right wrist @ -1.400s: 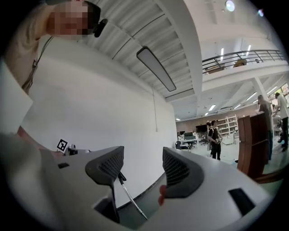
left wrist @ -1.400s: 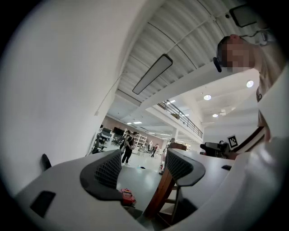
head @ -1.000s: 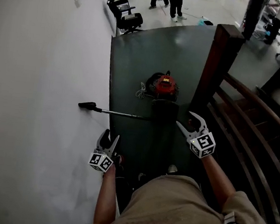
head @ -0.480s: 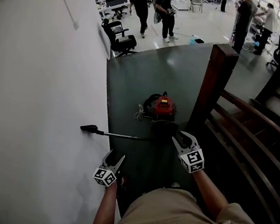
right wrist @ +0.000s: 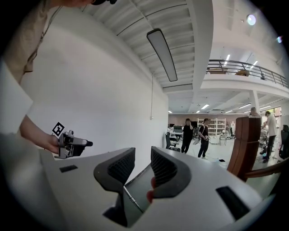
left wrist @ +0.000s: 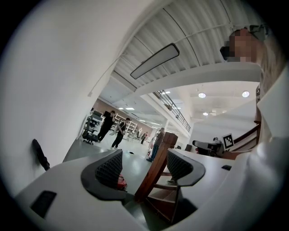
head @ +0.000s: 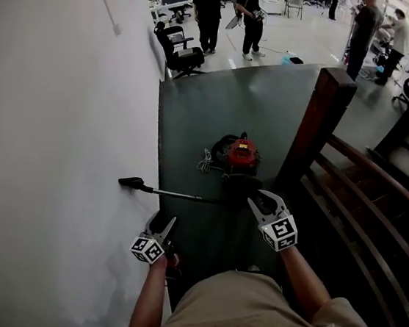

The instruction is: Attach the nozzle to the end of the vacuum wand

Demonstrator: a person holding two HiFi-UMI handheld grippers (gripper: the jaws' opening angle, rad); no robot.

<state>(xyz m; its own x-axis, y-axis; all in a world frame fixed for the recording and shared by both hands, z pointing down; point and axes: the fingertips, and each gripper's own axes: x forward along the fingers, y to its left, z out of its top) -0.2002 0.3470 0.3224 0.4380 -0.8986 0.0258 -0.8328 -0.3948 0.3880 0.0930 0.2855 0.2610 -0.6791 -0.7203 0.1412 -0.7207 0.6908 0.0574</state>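
On the green floor (head: 196, 113): red vacuum (head: 240, 152), beside the wooden post (head: 316, 128).
Wand (head: 186, 196): flat, one end at the white wall (head: 59, 141).
Right gripper (head: 261, 197): jaws just closed, nothing between, tips by nozzle (head: 237, 186).
Left gripper (head: 163, 221): jaws apart, empty.
Nozzle: black, at wand's other end.

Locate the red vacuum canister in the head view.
In the head view, the red vacuum canister sits on the dark floor near the centre, just left of the wooden stair post and beyond the wand.
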